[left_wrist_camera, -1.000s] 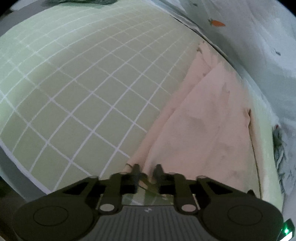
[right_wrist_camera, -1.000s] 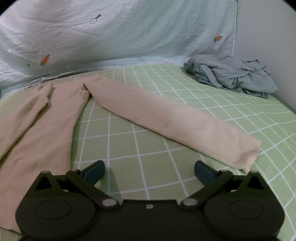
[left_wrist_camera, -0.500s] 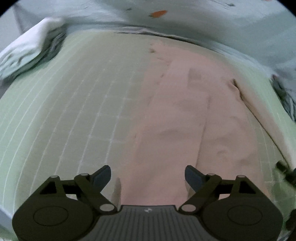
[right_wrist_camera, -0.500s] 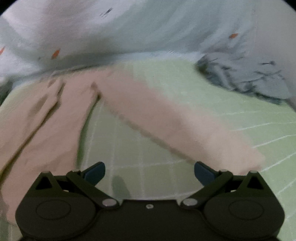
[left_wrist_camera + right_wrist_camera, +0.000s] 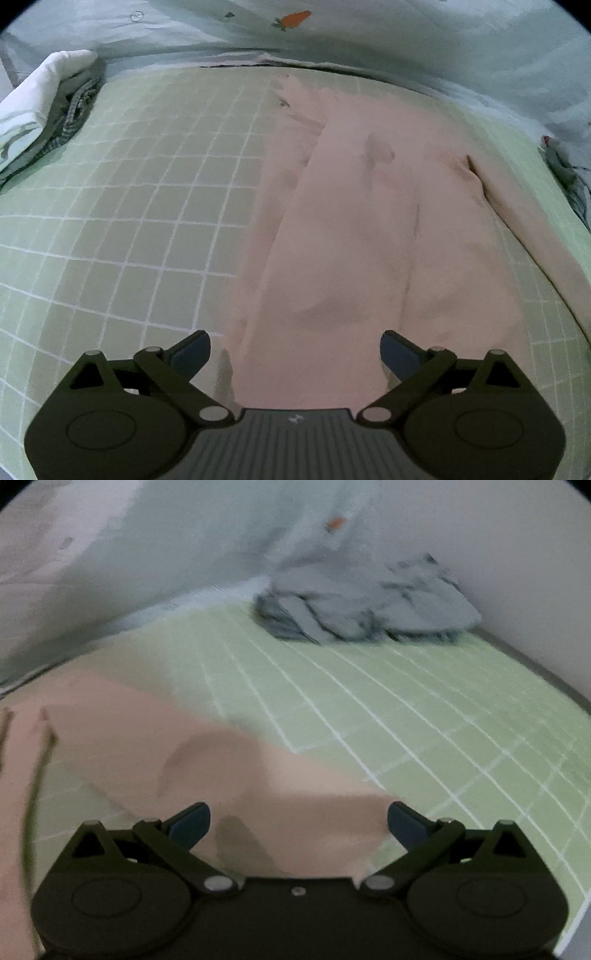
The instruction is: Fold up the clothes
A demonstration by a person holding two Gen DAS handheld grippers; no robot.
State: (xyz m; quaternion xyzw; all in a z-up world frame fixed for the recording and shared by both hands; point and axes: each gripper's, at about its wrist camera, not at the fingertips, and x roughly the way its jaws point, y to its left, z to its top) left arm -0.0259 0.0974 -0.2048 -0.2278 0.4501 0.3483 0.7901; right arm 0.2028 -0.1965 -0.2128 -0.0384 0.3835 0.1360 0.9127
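The left gripper [image 5: 295, 350] has its fingers [image 5: 192, 350] spread wide and holds nothing; the hem end of the peach long-sleeved top [image 5: 351, 240] lies flat between and beneath them. The top stretches away across the green checked bed sheet [image 5: 129, 203] toward a pale carrot-print quilt [image 5: 369, 40]. A folded white and striped bundle [image 5: 51, 107] sits at the far left of the bed. The right gripper [image 5: 297, 821] is likewise wide open and empty, poised over the end of the top's sleeve [image 5: 221, 768], which runs off to the left. This view is blurred. A heap of grey clothes [image 5: 365, 605] lies in the far corner by the wall.
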